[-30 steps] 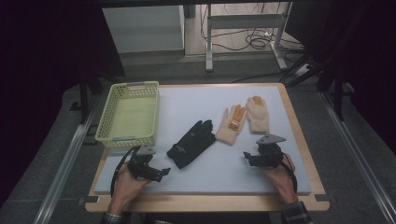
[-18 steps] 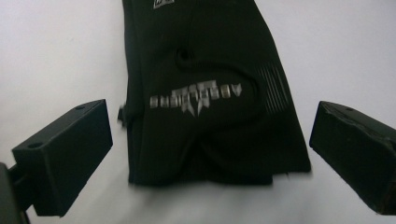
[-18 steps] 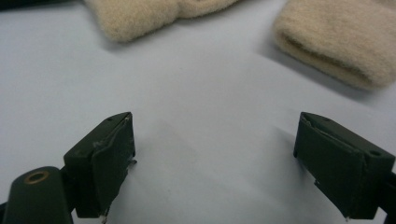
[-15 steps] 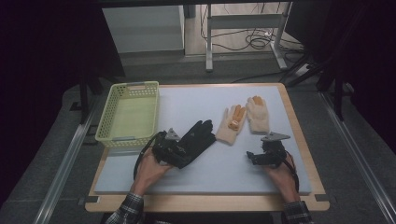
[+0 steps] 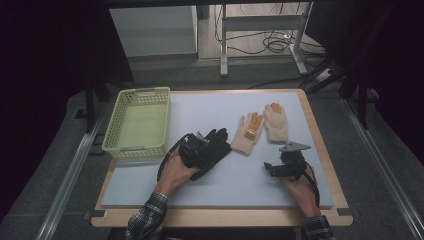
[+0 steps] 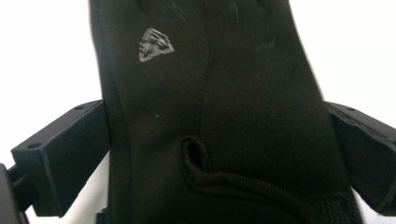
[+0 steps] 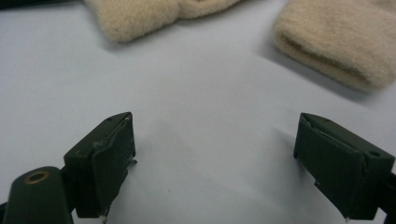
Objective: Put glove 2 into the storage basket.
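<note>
Black glove (image 5: 212, 150): one, lying flat on the table (image 5: 225, 185), just right of the basket (image 5: 137, 125); in the left gripper view it lies between the two jaws, a grey emblem (image 6: 155, 43) on its back and a cord loop (image 6: 205, 168) near the cuff.
Left tool (image 5: 197, 150): over the cuff end of the black glove, beside the basket's near right corner; jaws spread wide, one on each side of the glove; whether they touch the fabric, I cannot tell; nothing is clamped.
Right tool (image 5: 280, 167): well to the right of the basket, near the table's front edge; jaws wide apart over bare table, holding nothing.
Beige gloves: two, lying side by side to the right of the basket, beyond the right tool; one (image 5: 249, 132) has orange marks on its fingers, the other (image 5: 276, 122) has an orange fingertip; their cuffs show at the top of the right gripper view.
Basket: one, pale yellow-green plastic mesh, on the table's left side.
Hands: two, one on each tool, with plaid sleeve cuffs.
Table: one, wooden rim, pale blue-grey mat.
</note>
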Available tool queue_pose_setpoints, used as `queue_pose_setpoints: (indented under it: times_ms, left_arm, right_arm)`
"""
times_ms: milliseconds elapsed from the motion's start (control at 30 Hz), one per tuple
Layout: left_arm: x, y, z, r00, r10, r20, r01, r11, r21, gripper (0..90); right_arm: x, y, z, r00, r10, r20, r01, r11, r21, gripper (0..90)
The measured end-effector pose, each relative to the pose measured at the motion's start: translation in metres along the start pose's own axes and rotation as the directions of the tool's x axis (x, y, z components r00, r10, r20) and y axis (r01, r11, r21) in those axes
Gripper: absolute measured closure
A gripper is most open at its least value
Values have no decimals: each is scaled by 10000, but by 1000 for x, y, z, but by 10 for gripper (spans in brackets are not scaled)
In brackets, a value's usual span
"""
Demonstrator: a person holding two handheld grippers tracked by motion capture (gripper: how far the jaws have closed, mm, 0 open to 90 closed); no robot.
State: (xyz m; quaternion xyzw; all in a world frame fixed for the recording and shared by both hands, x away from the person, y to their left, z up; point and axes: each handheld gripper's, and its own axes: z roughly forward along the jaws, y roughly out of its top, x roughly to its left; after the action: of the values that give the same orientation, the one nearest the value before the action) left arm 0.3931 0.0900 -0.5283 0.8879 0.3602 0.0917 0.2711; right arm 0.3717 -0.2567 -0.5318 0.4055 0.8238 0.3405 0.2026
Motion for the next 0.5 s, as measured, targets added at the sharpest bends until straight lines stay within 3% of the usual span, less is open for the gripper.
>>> queue_pose_setpoints:
  times_ms: [100, 200, 433, 500]
  left_arm:
    - [-3, -1, 2, 9994, 146, -320, -144, 9999, 70, 0]
    - [4, -2, 3, 9993, -296, -207, 299, 9995, 115, 0]
    - [3, -1, 2, 9988, -462, -192, 467, 9984, 304, 5]
    - [4, 2, 0, 9985, -509, -213, 519, 9976, 451, 46]
  right_arm:
    - [0, 0, 0, 10000, -34, 32, 34, 10000, -10, 122]
    - [1, 0, 0, 10000, -53, 65, 53, 10000, -35, 122]
    - [2, 0, 0, 9999, -104, 112, 104, 9999, -40, 122]
    - [2, 0, 0, 9998, -141, 141, 142, 9999, -54, 122]
